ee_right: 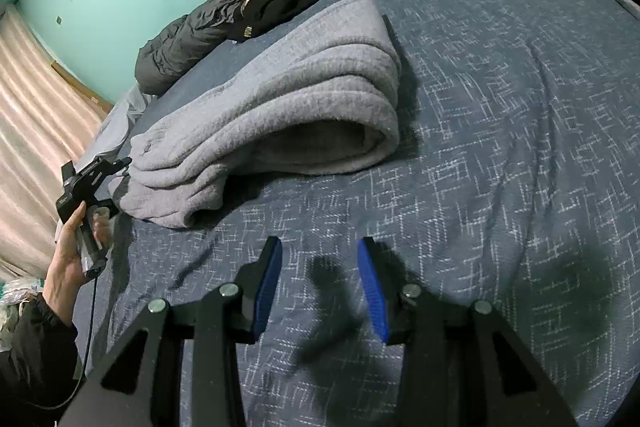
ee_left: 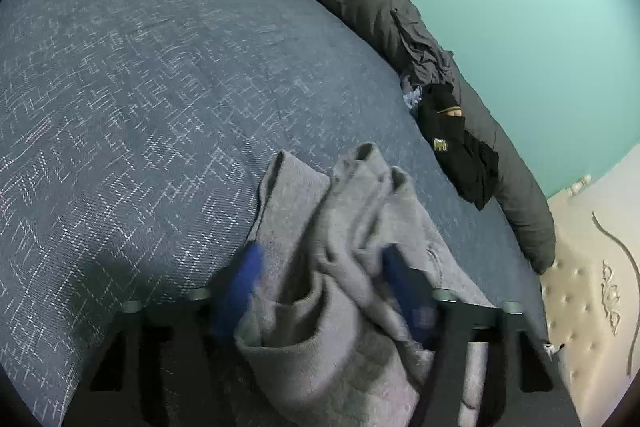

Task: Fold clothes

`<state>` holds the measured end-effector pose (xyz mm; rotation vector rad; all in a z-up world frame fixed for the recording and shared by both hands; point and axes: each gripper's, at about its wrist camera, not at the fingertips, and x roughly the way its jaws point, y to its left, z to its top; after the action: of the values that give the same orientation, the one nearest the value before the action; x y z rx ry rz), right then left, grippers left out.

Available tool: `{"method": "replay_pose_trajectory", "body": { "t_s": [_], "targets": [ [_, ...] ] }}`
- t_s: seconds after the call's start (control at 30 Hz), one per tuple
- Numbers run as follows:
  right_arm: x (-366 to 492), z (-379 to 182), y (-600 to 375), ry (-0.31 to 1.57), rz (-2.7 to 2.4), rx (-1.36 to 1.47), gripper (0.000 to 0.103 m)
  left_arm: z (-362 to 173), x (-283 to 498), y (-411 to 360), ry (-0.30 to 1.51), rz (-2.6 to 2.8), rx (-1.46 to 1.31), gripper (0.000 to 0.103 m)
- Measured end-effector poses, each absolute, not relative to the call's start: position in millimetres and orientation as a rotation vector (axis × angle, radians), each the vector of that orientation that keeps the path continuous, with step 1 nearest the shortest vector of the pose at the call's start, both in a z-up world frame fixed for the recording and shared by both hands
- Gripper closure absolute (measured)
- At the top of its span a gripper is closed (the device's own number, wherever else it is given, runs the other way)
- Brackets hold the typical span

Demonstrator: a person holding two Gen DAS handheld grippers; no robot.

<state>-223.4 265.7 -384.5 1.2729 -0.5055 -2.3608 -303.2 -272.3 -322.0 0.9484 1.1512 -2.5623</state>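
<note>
The left hand-held gripper (ee_left: 320, 283) has its blue pads spread with bunched cloth of the grey fleece garment (ee_right: 272, 99) lying between them; whether it pinches is unclear. The right hand-held gripper (ee_right: 320, 287) hovers spread and empty over the bed (ee_right: 500, 147). To finish the fold well, the left should release low and slide out without dragging layers. The garment looks thick, soft, folded into several rounded layers, near the bed's wall-side edge.
</note>
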Motion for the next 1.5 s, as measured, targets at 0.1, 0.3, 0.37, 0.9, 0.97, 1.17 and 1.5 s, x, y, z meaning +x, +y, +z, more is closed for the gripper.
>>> {"method": "replay_pose_trajectory", "body": {
  "t_s": [0.1,0.3,0.37,0.9,0.97,1.17,1.5],
  "targets": [
    [-222.7,-385.9,266.9,-0.511,-2.368,1.276,0.063,-314.1,-305.1,-264.3,1.093,-2.604,0.960,0.070],
    [-223.0,-387.4,270.8,-0.538,-2.371,1.272,0.063,-289.5,-301.5,-250.1,1.059,-2.689,0.934,0.089],
    [-223.1,-387.3,271.5,-0.544,-2.367,1.273,0.063,-279.9,-299.4,-244.4,1.050,-2.714,0.923,0.089],
    [-219.6,-383.3,292.6,-0.667,-2.342,1.256,0.061,-160.2,-339.4,-77.1,0.681,-3.001,1.038,0.090],
    [-219.2,-381.9,298.2,-0.687,-2.341,1.251,0.060,-155.9,-348.9,-43.7,0.640,-3.027,1.083,0.090],
    [-220.1,-377.1,316.2,-0.717,-2.346,1.258,0.059,-174.6,-373.0,70.0,0.471,-3.089,1.249,0.090],
    [-219.6,-379.2,340.6,-0.808,-2.353,1.268,0.059,-273.7,-388.5,179.6,0.241,-3.001,1.624,0.082]
  ]
}}
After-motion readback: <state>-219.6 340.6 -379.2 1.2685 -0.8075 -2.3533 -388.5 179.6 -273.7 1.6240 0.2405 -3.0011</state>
